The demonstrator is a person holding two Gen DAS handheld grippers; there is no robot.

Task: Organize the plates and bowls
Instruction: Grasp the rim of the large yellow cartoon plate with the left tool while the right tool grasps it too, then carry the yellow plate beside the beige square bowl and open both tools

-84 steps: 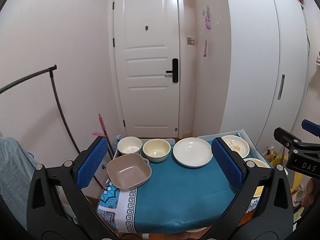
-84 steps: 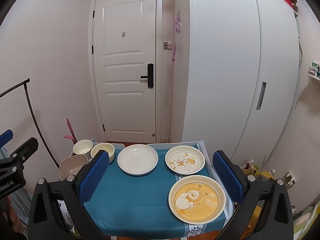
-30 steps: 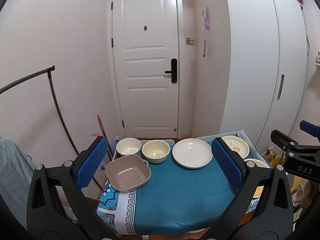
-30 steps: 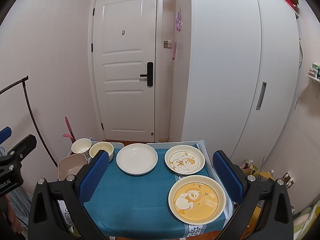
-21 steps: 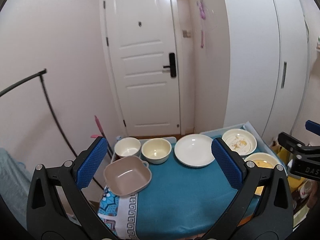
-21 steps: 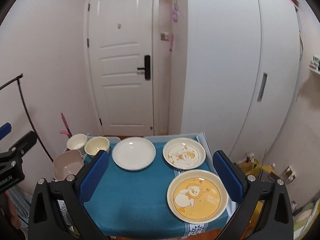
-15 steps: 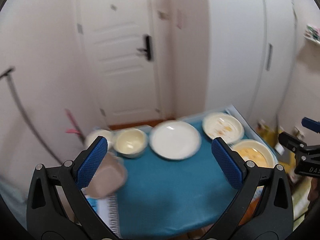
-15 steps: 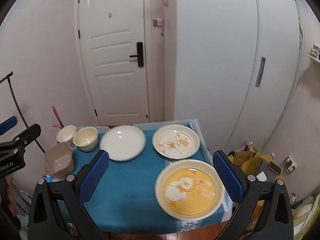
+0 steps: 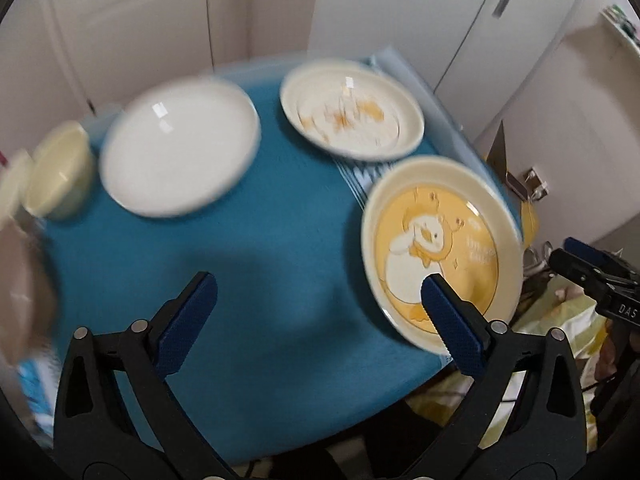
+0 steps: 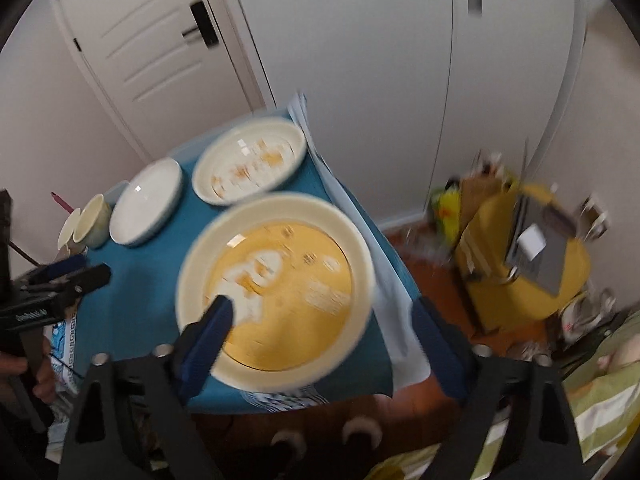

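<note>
A small table with a teal cloth (image 9: 248, 248) holds the dishes. A yellow duck plate (image 9: 440, 248) lies at the near right; it also shows in the right wrist view (image 10: 280, 288). Behind it lies a cream duck plate (image 9: 352, 110) (image 10: 250, 160), then a plain white plate (image 9: 180, 146) (image 10: 146, 202) and a cream bowl (image 9: 56, 172) (image 10: 94, 220). A brown square bowl (image 9: 20, 280) is blurred at the left edge. My left gripper (image 9: 316, 300) is open above the cloth's near part, its right finger over the yellow plate. My right gripper (image 10: 320, 328) is open over the yellow plate's near rim.
A white door (image 10: 160, 48) and white cupboards (image 10: 400, 60) stand behind the table. Yellow bags and clutter (image 10: 528, 256) lie on the floor to the right of the table. A green striped fabric (image 10: 600, 392) is at the lower right.
Both grippers have tilted down and moved closer to the table and towards the yellow duck plate. The dishes have not moved. Both grippers stay open.
</note>
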